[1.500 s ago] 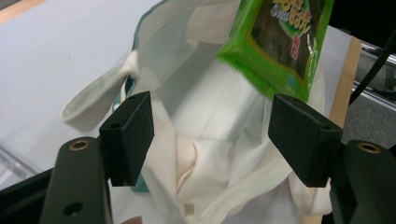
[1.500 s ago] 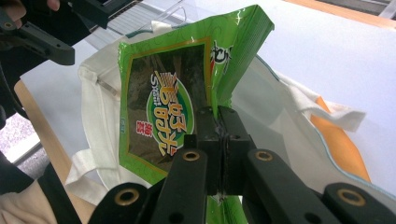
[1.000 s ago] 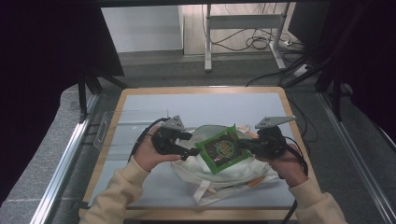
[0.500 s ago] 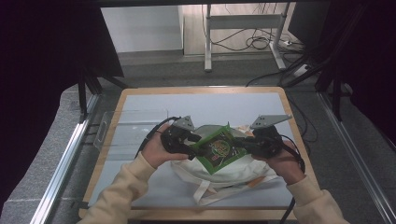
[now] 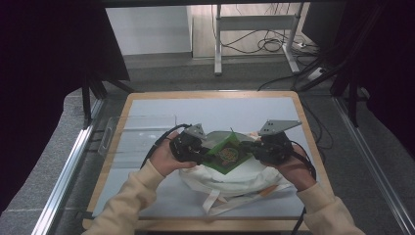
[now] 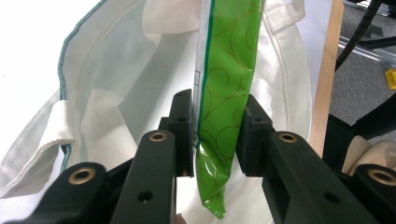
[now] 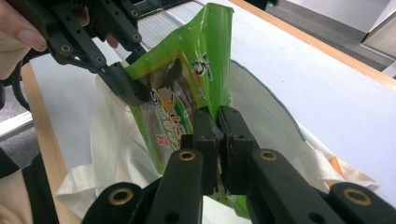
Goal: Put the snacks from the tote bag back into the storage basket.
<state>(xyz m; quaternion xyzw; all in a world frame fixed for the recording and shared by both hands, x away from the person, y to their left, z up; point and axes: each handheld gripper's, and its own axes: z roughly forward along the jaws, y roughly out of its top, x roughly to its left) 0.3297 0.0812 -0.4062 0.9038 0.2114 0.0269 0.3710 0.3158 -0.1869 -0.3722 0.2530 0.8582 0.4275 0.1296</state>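
Clearly the right tool [image 7: 218, 122] is clamped tight on the edge of the green snack pouch [image 5: 226, 153], its two black jaws pinching the crimped seam so that film stands up just beyond them. Opposite it, the left tool [image 6: 215, 125] has the pouch's other edge between its jaws; those jaws have just been closing and now bracket the film on both sides, with the pads seemingly pressing on it. Held between the two tools, the pouch hangs tilted over the mouth of the white cloth bag [image 5: 230, 181], which lies slumped on the table [image 5: 147, 107] beneath and beyond the jaws. I judge the pouch light, puffy and slick: glossy film that crumples and can slide out of a loose pinch, with contents that may crush. Its flat sealed margins are the best hold, not the swollen middle. The cloth bag is soft and floppy, so its opening will likely collapse unless the pouch is lowered straight in.
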